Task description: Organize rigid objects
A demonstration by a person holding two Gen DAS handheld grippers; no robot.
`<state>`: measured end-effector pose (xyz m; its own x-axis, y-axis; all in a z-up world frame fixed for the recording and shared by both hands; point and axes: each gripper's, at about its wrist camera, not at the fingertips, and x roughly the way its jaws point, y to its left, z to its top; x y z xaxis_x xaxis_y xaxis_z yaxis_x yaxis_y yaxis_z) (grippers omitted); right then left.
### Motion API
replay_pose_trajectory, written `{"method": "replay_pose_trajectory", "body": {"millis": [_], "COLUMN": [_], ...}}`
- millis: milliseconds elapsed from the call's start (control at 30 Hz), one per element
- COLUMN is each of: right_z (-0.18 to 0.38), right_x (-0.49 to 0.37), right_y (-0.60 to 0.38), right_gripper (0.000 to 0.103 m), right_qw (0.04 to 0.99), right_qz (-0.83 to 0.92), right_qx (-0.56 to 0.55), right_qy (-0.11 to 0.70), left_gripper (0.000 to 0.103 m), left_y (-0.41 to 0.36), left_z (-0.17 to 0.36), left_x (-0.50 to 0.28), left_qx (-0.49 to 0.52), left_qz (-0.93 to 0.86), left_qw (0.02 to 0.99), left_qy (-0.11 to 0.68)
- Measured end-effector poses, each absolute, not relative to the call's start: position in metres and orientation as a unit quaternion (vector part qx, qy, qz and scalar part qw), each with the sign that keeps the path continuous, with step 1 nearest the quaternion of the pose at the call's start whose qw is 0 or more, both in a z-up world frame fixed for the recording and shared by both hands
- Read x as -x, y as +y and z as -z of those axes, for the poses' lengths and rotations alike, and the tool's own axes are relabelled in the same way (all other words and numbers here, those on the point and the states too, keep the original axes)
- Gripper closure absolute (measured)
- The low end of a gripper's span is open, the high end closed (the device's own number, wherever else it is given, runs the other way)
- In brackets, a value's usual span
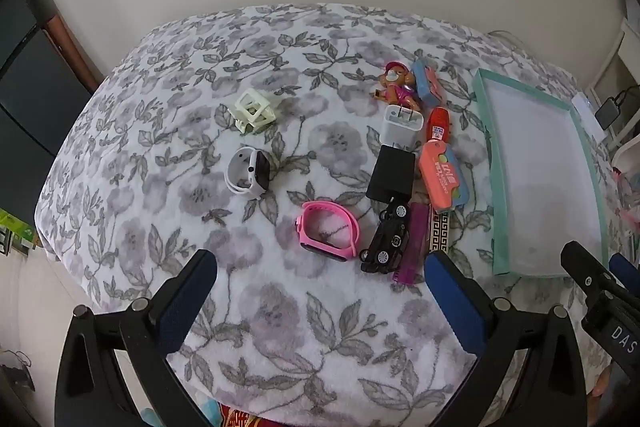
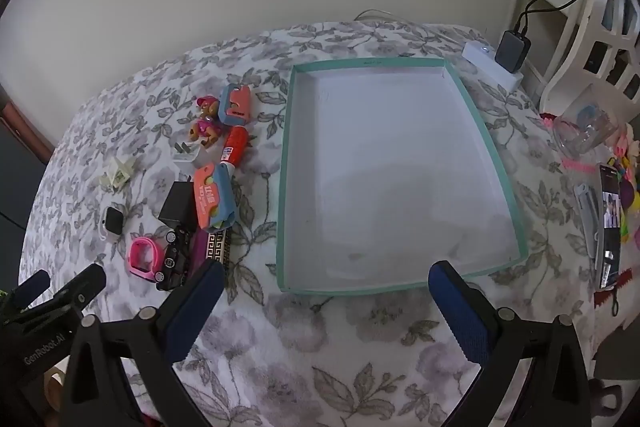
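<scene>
the left gripper [image 1: 320, 291] hangs with its blue-padded fingers [image 1: 184, 301] spread wide and nothing between them, over bare floral grey-and-white blanket [image 1: 168, 131] in the lower middle of the left wrist view. just above the gap lies a pink plastic watch band [image 1: 328, 235], and beside it to the right a black toy car [image 1: 386, 241] next to a purple comb [image 1: 412, 243]. further up sit a black rectangular charger block [image 1: 392, 173], a white plug adapter [image 1: 402, 125], an orange-and-blue case [image 1: 442, 177], a red tube [image 1: 438, 123] and a brown toy dog figure in pink [image 1: 396, 83]. at centre left rest a white smartwatch [image 1: 248, 175] and a cream hair claw [image 1: 254, 111].

the right gripper [image 2: 326, 301] is likewise wide apart and empty, low in the right wrist view, just below the near edge of a shallow white tray with a teal rim [image 2: 286, 163], which has nothing in it. a phone [image 2: 610, 223] lies at the right edge.
</scene>
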<state>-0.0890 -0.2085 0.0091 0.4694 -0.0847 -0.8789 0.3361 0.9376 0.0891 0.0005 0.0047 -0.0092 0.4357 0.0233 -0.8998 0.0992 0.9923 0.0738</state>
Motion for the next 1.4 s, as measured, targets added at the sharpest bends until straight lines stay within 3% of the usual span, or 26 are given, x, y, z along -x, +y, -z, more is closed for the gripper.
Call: {"method": "replay_pose_trajectory", "body": {"millis": [1400], "right_z": [-0.0074], "right_x": [0.0880], "right_y": [-0.2077], "right_gripper": [0.000], "right_qw": [0.847], "right_qz": [0.125], "right_qx": [-0.123], "right_qy": [0.502], "left_gripper": [0.000], "left_y": [0.0073], "left_z": [0.0163], "left_x": [-0.0026], "left_qx": [-0.067], "left_qz": [0.012], "left_qw": [0.833], "left_qy": [0.548]}}
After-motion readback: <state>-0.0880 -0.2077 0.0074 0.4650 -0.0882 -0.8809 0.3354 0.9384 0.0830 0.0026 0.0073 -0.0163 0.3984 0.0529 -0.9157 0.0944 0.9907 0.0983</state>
